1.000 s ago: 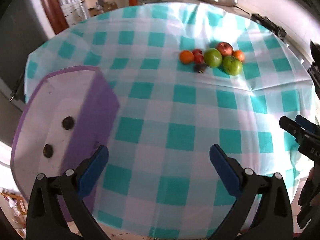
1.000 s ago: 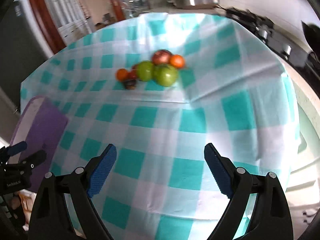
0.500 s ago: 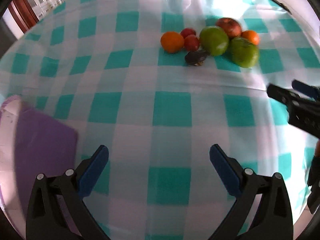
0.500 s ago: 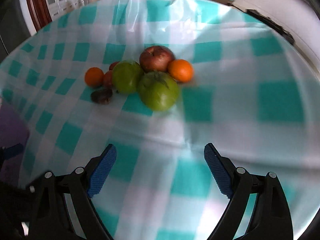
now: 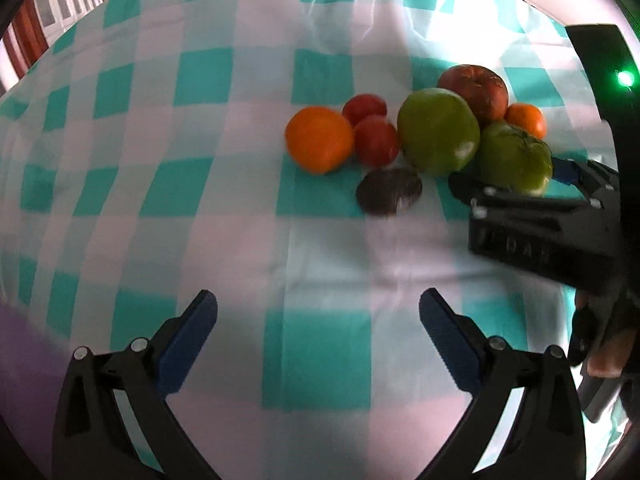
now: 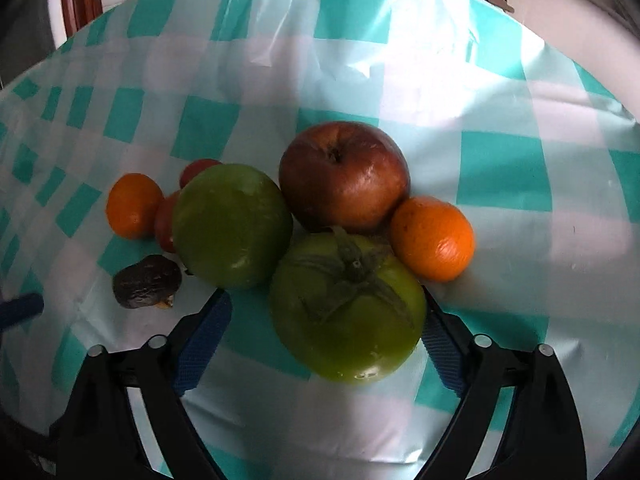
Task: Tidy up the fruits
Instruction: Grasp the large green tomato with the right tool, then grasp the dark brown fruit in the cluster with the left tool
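Seen from the left wrist, the left gripper (image 5: 318,312) stood wide apart and empty over the teal-and-white checked plastic tablecloth (image 5: 320,240), with the heap of fruit well ahead of its fingertips: a round orange citrus fruit (image 5: 319,139), two small red tomatoes (image 5: 374,140), a smooth round green fruit (image 5: 438,132), a dull red apple (image 5: 474,90), a small orange mandarin (image 5: 526,120) and a wrinkled dark brown fruit (image 5: 389,196) lying nearest the tongs. To the right, the right gripper (image 5: 516,182), held by a person's hand (image 5: 604,340), reached in around the ribbed green tomato with a dried stalk (image 5: 514,158). From the right wrist, that green tomato (image 6: 347,306) sat between the spread blue pads (image 6: 204,336) of the right gripper (image 6: 324,320), the far pad partly hidden behind it, so whether either pad touched it could not be told; nothing was clamped. The apple (image 6: 344,176), green fruit (image 6: 232,226) and mandarin (image 6: 432,238) pressed close just beyond it. The tomato looked firm, fairly heavy, glossy and likely slippery, its skin liable to bruise, so a gentle squeeze across its widest middle, below the stalk, seemed the safest hold, with neighbours apt to roll once it lifted.
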### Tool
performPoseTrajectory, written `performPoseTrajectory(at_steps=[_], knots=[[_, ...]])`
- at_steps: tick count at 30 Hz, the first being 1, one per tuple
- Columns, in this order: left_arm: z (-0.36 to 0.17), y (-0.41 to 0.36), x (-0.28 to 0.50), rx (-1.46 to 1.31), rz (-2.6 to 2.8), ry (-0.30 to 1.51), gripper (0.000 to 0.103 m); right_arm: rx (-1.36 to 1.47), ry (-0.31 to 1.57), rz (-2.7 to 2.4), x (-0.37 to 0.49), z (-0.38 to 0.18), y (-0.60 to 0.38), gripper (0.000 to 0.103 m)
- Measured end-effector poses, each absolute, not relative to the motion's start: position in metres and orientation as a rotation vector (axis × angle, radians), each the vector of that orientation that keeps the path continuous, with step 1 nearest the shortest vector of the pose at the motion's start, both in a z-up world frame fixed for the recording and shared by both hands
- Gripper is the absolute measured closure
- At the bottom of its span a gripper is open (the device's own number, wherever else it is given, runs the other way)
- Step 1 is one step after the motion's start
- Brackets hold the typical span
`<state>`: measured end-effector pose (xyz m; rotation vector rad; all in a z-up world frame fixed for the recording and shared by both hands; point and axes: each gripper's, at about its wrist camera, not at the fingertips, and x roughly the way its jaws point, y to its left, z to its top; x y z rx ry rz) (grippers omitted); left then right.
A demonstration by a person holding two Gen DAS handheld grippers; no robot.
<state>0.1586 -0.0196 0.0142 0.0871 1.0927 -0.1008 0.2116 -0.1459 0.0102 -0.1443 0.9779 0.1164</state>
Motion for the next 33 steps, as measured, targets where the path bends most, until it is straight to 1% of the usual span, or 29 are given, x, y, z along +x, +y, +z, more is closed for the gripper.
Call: performPoseTrajectory(at_steps=[2,3,4,6,9,14,19,22,26,27,28,29,30,31,32,33], knots=[[0.012,-0.023,0.167,0.089,-0.112,1.089,0.002,-0.162,0.961,0.122,0.212,0.01,-0.145,0.023],[0.01,-0.026,0.173,0.092,-0.121,1.085,0.002,-0.16,0.956,0.119,0.211,0.01,-0.147,0.035],[0.009,-0.027,0.176,0.094,-0.125,1.082,0.002,-0.136,0.948,0.112,0.21,0.01,-0.152,0.038],[0.006,-0.03,0.182,0.101,-0.138,1.082,0.002,-0.087,0.959,0.121,0.21,0.01,-0.161,0.038],[0.0,-0.035,0.189,0.099,-0.147,1.084,0.002,-0.102,0.954,0.109,0.2,0.009,-0.163,0.038],[-0.002,-0.054,0.195,0.169,-0.185,1.023,0.002,0.02,0.946,0.037,0.174,0.012,-0.185,0.038],[-0.005,-0.052,0.211,0.121,-0.172,1.011,0.002,0.082,0.973,0.034,0.152,0.011,-0.192,0.038],[-0.004,-0.048,0.216,0.108,-0.158,1.006,0.006,0.126,0.987,0.016,0.136,0.01,-0.2,0.038],[0.002,-0.038,0.232,0.111,-0.158,0.995,0.018,0.15,0.995,-0.003,0.101,0.01,-0.198,0.038],[0.003,-0.039,0.236,0.107,-0.156,0.987,0.027,0.157,0.998,-0.004,0.098,0.01,-0.199,0.038],[0.005,-0.041,0.239,0.109,-0.148,0.981,0.031,0.162,1.004,-0.007,0.093,0.011,-0.199,0.038],[0.006,-0.04,0.24,0.106,-0.143,0.98,0.036,0.16,1.008,-0.011,0.088,0.011,-0.201,0.038],[0.007,-0.04,0.241,0.104,-0.137,0.978,0.045,0.157,1.011,-0.012,0.085,0.011,-0.201,0.038],[0.009,-0.04,0.237,0.103,-0.137,0.975,0.051,0.154,1.018,-0.014,0.08,0.011,-0.201,0.038],[0.01,-0.039,0.23,0.103,-0.149,0.974,0.065,0.153,1.024,-0.013,0.076,0.012,-0.202,0.038],[0.011,-0.036,0.227,0.109,-0.157,0.98,0.065,0.153,1.03,-0.011,0.071,0.012,-0.202,0.038]])
